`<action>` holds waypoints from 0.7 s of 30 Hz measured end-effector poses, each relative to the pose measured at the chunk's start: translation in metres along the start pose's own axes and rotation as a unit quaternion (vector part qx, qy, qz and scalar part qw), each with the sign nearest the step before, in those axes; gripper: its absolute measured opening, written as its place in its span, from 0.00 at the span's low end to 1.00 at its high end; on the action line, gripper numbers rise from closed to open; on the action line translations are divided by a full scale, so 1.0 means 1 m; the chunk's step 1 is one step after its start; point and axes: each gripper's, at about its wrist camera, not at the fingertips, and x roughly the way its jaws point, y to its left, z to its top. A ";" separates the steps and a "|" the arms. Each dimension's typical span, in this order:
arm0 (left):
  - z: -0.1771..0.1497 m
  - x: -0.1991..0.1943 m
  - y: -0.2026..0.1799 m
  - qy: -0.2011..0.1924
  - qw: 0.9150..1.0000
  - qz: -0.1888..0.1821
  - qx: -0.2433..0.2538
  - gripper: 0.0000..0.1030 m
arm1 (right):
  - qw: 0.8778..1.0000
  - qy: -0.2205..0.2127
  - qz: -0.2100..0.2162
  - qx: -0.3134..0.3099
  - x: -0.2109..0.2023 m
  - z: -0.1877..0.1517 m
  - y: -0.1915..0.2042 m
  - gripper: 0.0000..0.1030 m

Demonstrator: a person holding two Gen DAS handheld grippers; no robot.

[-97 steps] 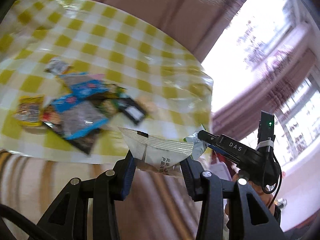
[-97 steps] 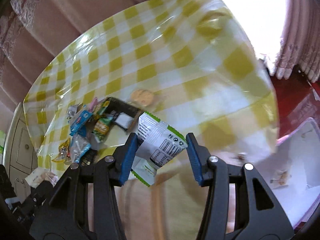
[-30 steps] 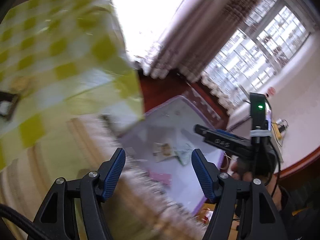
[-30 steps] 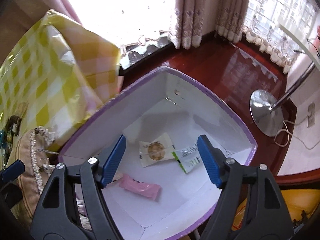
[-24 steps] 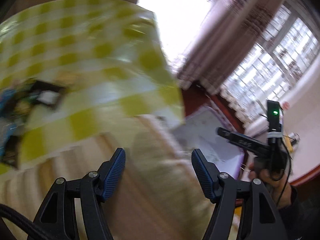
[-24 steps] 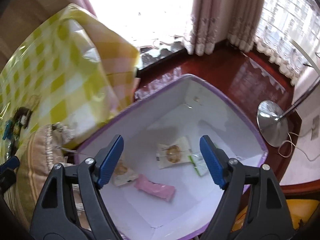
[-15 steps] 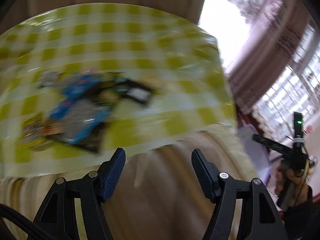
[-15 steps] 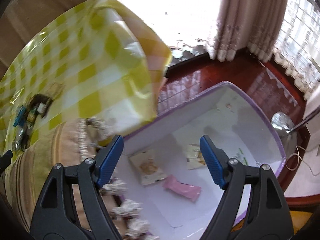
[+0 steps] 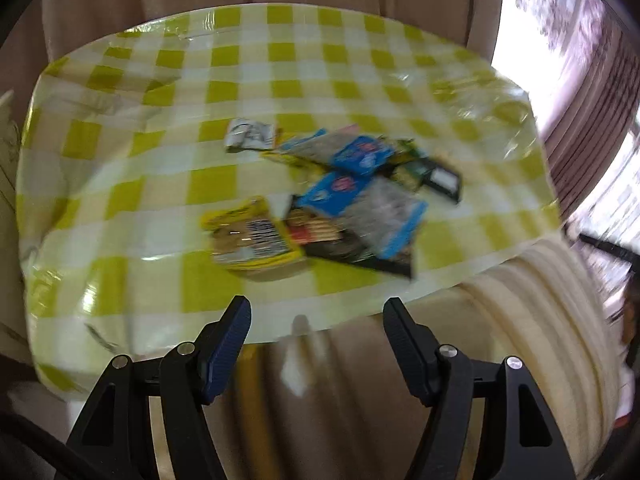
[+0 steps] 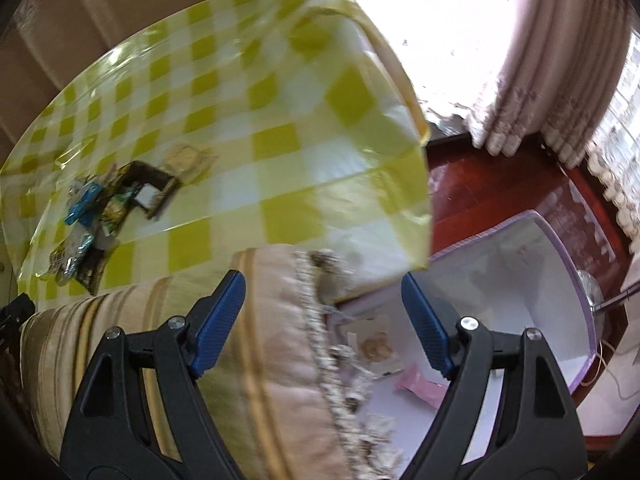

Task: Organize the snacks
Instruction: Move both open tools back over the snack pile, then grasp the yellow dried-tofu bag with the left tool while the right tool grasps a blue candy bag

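Observation:
A pile of snack packets [image 9: 340,204] lies on the yellow-checked tablecloth [image 9: 168,184], with a yellow packet [image 9: 252,240] nearest and blue packets [image 9: 360,156] behind. My left gripper [image 9: 316,336] is open and empty, short of the table's near edge. My right gripper [image 10: 324,308] is open and empty, above the fringed cloth edge. The pile shows in the right wrist view [image 10: 104,216] at far left. A white box with purple rim [image 10: 560,248] stands on the floor and holds a cookie packet [image 10: 376,348] and a pink packet [image 10: 424,388].
A striped beige cover with fringe [image 10: 280,360] hangs below the tablecloth. Red-brown floor [image 10: 480,176] and pink curtains [image 10: 532,80] lie beyond the box. A metal lamp base [image 10: 592,292] stands right of the box. A single cookie packet [image 10: 188,160] lies apart from the pile.
Both grippers dropped their packets into the box and opened. They have swung left, back toward the table; the left now faces the snack pile, the right sees table and box.

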 end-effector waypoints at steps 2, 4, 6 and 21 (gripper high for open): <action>-0.001 0.005 0.004 0.006 0.999 0.025 0.029 0.67 | 1.000 0.000 0.007 -0.010 0.001 0.003 0.015 0.80; -0.004 0.009 0.008 0.012 0.998 0.040 0.051 0.67 | 1.000 0.000 0.013 -0.022 0.003 0.006 0.031 0.81; -0.005 0.013 0.011 0.013 0.996 0.052 0.070 0.67 | 0.999 0.001 0.019 -0.033 0.005 0.007 0.043 0.81; 0.020 0.055 0.022 0.009 0.980 0.071 0.183 0.67 | 0.988 0.016 0.081 -0.134 0.024 0.014 0.162 0.82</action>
